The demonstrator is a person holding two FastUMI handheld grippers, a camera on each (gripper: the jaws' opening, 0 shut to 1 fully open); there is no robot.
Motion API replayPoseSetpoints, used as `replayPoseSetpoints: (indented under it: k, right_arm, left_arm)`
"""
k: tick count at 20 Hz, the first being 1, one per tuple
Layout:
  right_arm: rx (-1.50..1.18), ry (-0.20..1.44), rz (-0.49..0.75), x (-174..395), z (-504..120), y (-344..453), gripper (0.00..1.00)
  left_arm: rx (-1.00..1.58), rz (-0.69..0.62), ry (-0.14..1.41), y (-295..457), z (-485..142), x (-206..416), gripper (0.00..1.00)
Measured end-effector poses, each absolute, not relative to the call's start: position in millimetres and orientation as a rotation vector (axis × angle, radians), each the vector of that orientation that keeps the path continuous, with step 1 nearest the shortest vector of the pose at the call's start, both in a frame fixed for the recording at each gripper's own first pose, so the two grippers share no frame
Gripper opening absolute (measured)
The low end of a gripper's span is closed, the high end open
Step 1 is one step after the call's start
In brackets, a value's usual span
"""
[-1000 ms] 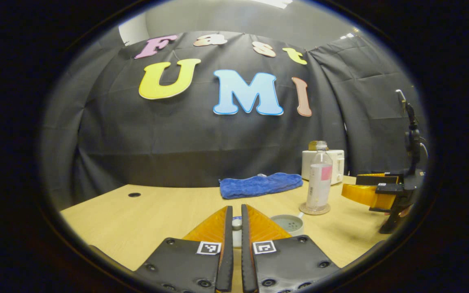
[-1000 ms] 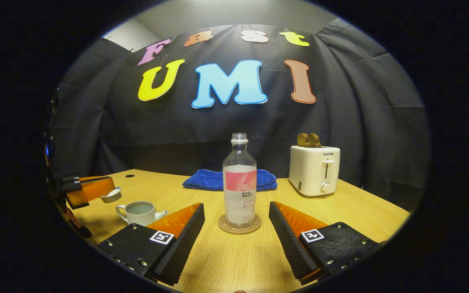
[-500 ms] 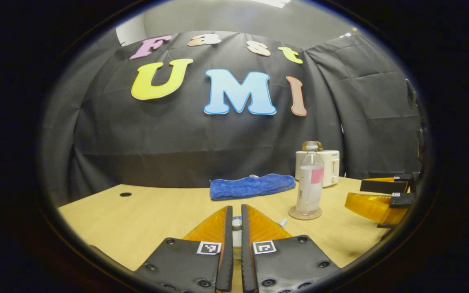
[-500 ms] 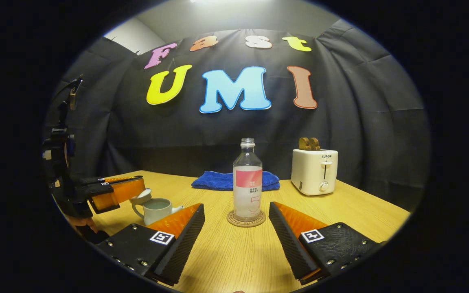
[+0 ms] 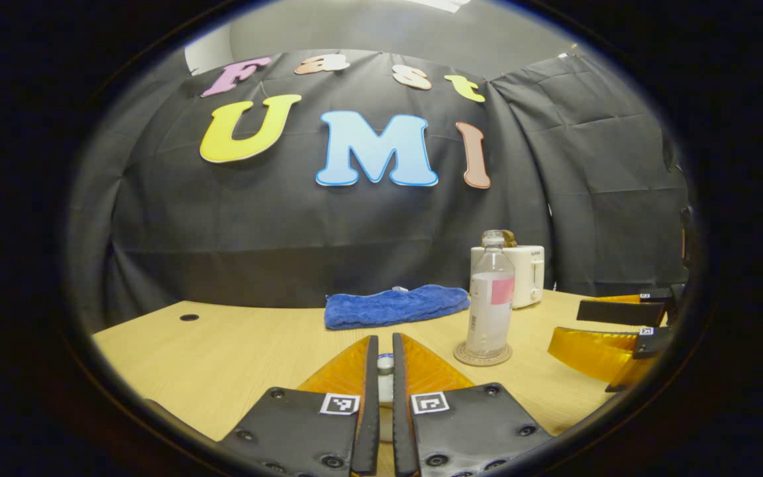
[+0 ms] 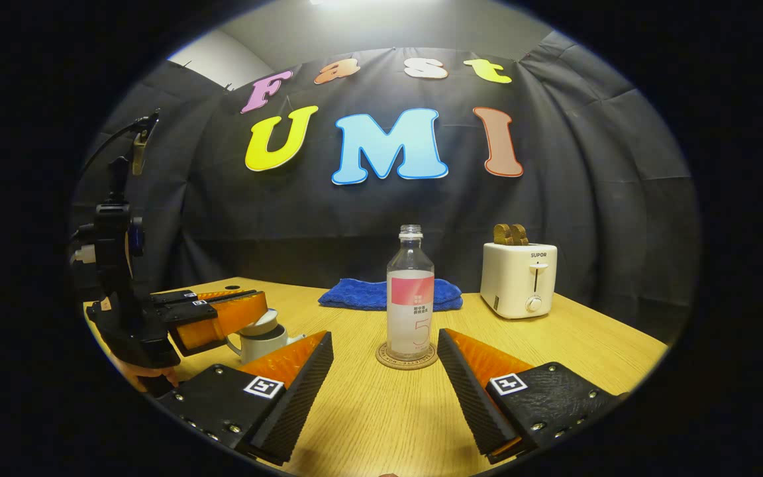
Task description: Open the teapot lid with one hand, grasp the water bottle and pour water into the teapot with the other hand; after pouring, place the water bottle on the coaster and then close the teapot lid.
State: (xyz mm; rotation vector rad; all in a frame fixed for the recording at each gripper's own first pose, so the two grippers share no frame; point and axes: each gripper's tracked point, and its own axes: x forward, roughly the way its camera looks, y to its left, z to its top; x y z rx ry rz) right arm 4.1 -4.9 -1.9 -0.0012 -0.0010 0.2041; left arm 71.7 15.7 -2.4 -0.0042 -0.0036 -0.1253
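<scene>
Two claws work over a pale wooden counter (image 6: 381, 411). The left claw (image 5: 381, 361) has its fingers drawn nearly together on the small knob of the teapot lid (image 5: 385, 364), which shows pale in the narrow slit between them in the left gripper view. In the right gripper view the same left claw (image 6: 259, 317) reaches in from the left edge, held by a hand (image 6: 150, 379) low at the rim, with the lid (image 6: 263, 323) at its tip sitting tilted right over the mouth of the teapot (image 6: 263, 343); whether the lid touches the rim I cannot tell. The teapot is a light cup-shaped pot with a handle toward the left and a short spout toward the right, partly hidden behind the right claw's near finger.

The right claw (image 6: 385, 348) stands wide open, its fingers spread to either side of the water bottle (image 6: 410, 298) and well short of touching it. The bottle stands upright on a round coaster (image 6: 406, 361), capless, with a pink label and water up to about the label's top. In the left gripper view the bottle (image 5: 489, 301) and coaster (image 5: 483, 356) sit to the right, with the open right claw (image 5: 610, 331) beyond them at the edge.

Behind the bottle lies a folded blue towel (image 6: 388, 295), and to its right a cream toaster (image 6: 518, 278) with bread in its slots
</scene>
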Motion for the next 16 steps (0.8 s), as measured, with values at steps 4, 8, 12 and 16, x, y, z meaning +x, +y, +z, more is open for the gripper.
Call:
replayPoseSetpoints:
  k: [4,8,12,16]
  right_arm:
    - [-0.001,-0.001,0.211,3.7,-1.7,-4.3,0.98]
    - [-0.001,-0.001,0.213,3.5,-2.2,-3.7,0.98]
    - [-0.001,-0.001,0.213,3.9,-2.0,-3.7,0.98]
    - [-0.001,-0.001,0.213,3.5,-1.9,-3.7,0.98]
  left_arm:
    - [0.003,-0.152,0.010,10.4,-4.7,74.5,0.18]
    - [0.021,-0.159,0.051,8.4,-10.1,78.5,0.18]
    - [0.023,-0.159,0.064,6.8,-10.8,79.3,0.18]
    - [0.015,-0.162,0.073,8.6,-12.6,80.3,0.19]
